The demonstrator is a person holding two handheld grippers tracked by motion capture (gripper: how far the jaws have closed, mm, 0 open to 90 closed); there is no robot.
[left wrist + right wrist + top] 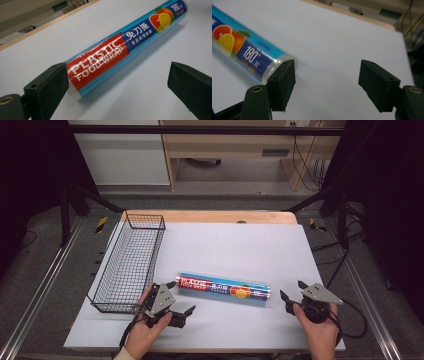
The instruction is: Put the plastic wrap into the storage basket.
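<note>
Two grippers: left gripper [179, 299] and right gripper [291, 290], each spread wide, holding nothing, bracketing the roll's ends, likely for a two-ended lift.
Roll: plastic wrap roll [223, 288] lies flat near the tabletop's [240, 245] front edge.
Basket: wire basket [131, 265] along the left edge, probably its destination.

- blue cardboard roll of plastic food wrap [224, 289], red label at one end, citrus fruit picture toward the other
- lying flat on its side, sealed in clear film
- sits just right of the black wire basket [129, 262], not touching it
</note>
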